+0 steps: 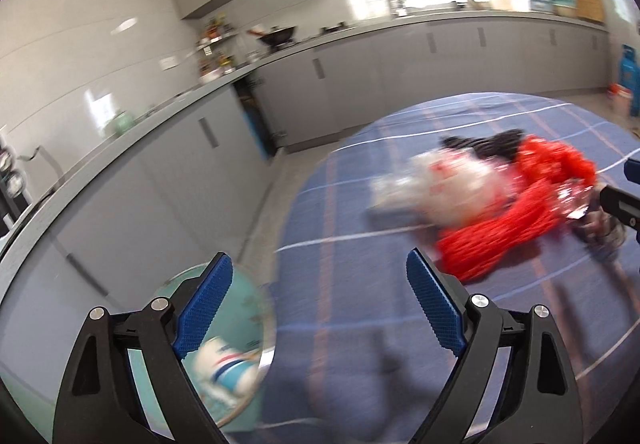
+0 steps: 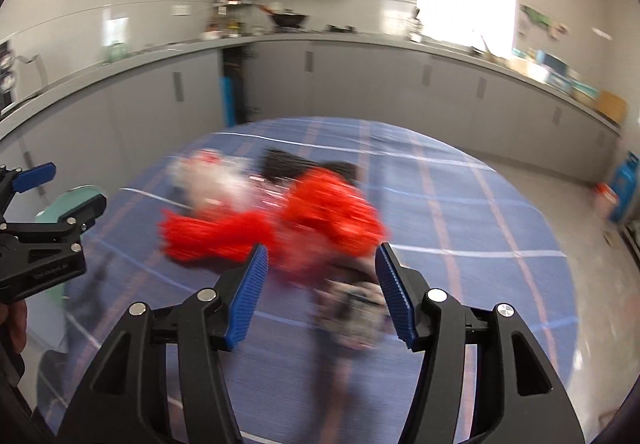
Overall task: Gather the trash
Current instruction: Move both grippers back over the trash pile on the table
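Right wrist view shows the right tool (image 2: 320, 292) with its blue pads spread apart and nothing pinched between them; a blurred, pale printed wrapper (image 2: 354, 318) lies on the desk (image 2: 480, 284) just beyond the gap. Left wrist view shows the left tool (image 1: 320, 308) spread wide as well, its pads empty.

Taking the red mesh bag (image 2: 280, 228) as the landmark: it lies crumpled near the middle of the round desk, which is covered in a blue plaid cloth. A whitish plastic bag (image 2: 212, 184) touches its far left side, and a black item (image 2: 284, 164) lies just behind it. The printed wrapper sits at its near edge, right in front of the right tool. The left tool is well to the left of the red mesh bag, above the desk's rim, beside a pale green bin (image 1: 236, 328) that holds a white and blue package (image 1: 224, 364). Grey kitchen cabinets (image 2: 360, 80) run along the wall far behind the bag.
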Motion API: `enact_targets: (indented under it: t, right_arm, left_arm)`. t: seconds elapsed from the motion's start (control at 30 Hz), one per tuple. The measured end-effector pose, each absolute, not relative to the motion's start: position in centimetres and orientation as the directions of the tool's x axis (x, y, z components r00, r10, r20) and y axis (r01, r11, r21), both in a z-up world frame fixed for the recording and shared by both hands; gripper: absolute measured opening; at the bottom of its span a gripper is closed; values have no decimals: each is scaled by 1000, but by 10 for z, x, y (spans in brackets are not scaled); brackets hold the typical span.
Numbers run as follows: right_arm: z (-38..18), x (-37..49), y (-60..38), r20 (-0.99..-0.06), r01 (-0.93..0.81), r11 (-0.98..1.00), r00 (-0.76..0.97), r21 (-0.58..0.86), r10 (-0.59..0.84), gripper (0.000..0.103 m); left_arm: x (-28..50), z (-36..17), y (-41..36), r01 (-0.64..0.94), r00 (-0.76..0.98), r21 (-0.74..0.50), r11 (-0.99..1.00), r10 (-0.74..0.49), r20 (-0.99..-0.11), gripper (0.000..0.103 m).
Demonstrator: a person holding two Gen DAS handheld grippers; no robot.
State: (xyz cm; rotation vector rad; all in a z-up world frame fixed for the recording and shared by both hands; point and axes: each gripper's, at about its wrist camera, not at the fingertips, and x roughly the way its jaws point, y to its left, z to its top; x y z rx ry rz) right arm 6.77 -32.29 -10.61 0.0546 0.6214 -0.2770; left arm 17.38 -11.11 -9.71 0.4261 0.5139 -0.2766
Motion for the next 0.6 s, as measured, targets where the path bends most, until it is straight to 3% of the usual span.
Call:
enact_targets:
  t: [0.4, 0.47, 0.53, 0.6]
  right_arm:
    - [-117, 49, -370, -595, 372, 928, 744, -7, -303, 67]
    - [-120, 48, -372, -600, 375, 927, 742, -1, -300, 67]
    - [-120, 48, -374, -603, 376, 927, 741, 10, -294, 67]
    - [-118, 48, -375, -600, 378, 926, 743, 11, -296, 67]
  left_arm:
    - [188, -132, -189, 534, 728, 291, 794, -257, -636, 85]
    - [188, -135, -192, 562, 707, 285, 776, -272, -652, 64]
    - [186, -137, -194, 601, 669, 254, 758, -304, -678, 26]
    - [180, -138, -196, 626, 655, 256, 737, -318, -686, 1]
